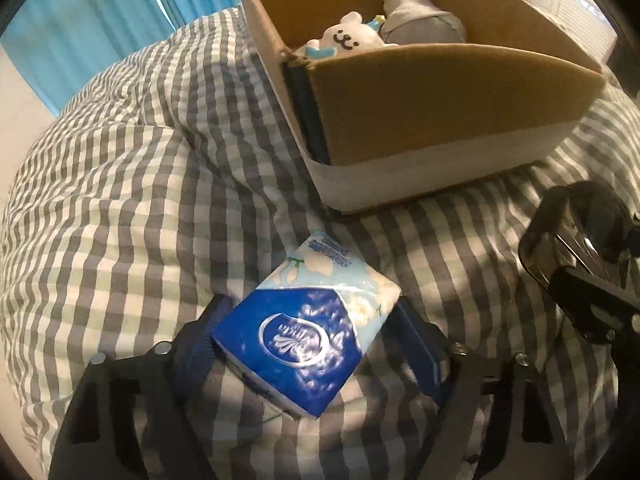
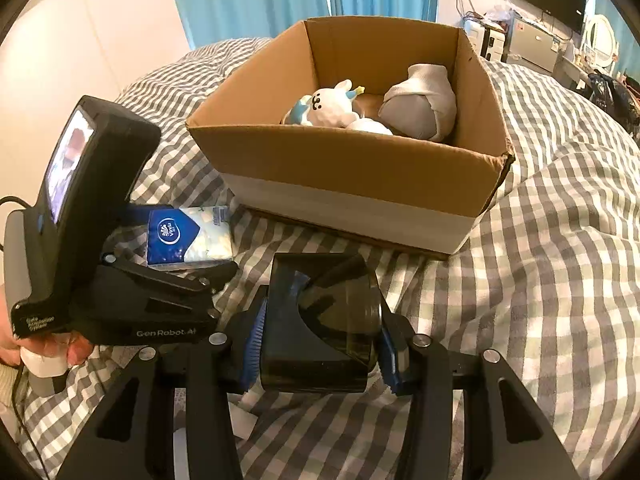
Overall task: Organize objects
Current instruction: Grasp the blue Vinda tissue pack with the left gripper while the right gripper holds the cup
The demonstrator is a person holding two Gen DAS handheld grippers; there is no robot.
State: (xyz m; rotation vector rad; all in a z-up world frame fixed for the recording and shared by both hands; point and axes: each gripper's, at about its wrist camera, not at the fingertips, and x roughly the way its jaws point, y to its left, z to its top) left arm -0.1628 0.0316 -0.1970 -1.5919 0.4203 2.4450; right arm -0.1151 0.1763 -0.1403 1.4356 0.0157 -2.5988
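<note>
Tissue pack (image 1: 306,334), glossy blue film; dark smoked-plastic roll (image 2: 320,322), curved.
Left gripper (image 1: 308,328) jaws clamp the pack, right gripper (image 2: 320,344) jaws the roll, both low over gingham bed (image 2: 560,280) before cardboard box (image 2: 360,168).

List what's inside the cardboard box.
The cardboard box holds a white plush toy and a rolled grey sock bundle. Its near wall hides the floor beneath them.

One cardboard box (image 2: 360,176) on the bed. Inside it, one white plush toy (image 2: 330,106) and one grey-and-white rolled bundle (image 2: 420,102). One blue tissue pack (image 1: 308,328). One dark translucent container (image 2: 320,320). Two claws: left (image 1: 308,344), right (image 2: 320,344).
</note>
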